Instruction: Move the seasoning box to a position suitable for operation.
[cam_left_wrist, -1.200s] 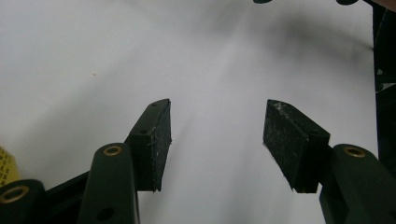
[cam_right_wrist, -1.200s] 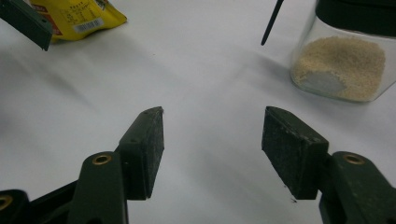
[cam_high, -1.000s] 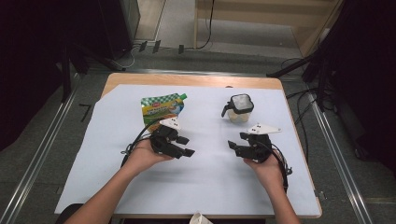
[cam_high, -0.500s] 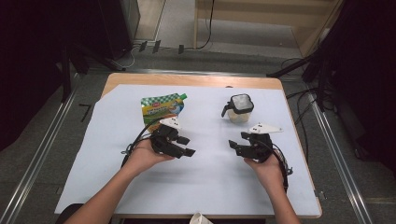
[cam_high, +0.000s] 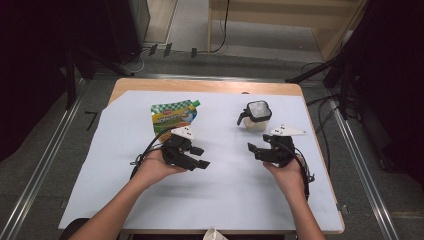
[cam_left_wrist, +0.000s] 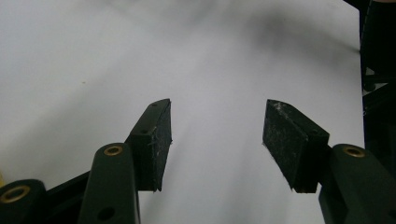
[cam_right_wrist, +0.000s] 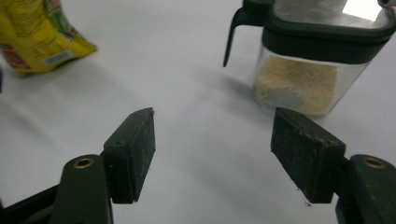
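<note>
White paper sheet (cam_high: 235, 200) covers the wooden counter (cam_high: 200, 86), both claws low over it, nothing held.

Left to right: green-and-yellow spouted refill pouch (cam_high: 173, 116) lies flat at about 11 o'clock from the sheet's middle, spout toward 1 o'clock. Left claw (cam_high: 199, 157) sits just below it, at 5 o'clock from the pouch, aimed toward 3 o'clock; jaws spread, bare paper between the pads (cam_left_wrist: 159, 140). No contact with the pouch.

Clear seasoning jar (cam_high: 256, 116) with black flip lid and side handle stands upright at about 1 o'clock from the middle, tan granules in the bottom (cam_right_wrist: 299, 91). Right claw (cam_high: 253, 150) is near it, at 6 o'clock from the jar, pointing toward 9 o'clock; jaws spread and just been opening wider, nothing between them. In the right gripper view the jar is ahead at 1 o'clock, pouch corner (cam_right_wrist: 39, 35) at 11 o'clock.

Step in hand, my read: right claw about to take the jar, left likely the pouch. To do it well: swing the right claw toward 12 o'clock so the jar body centres between the pads, come in level, grip the clear wall below the lid, clear of the handle. Jaws look wide enough only if squared to a flat side. Close slowly; a light jar could slide on paper. Left claw should pinch the pouch near the spout edge.
</note>
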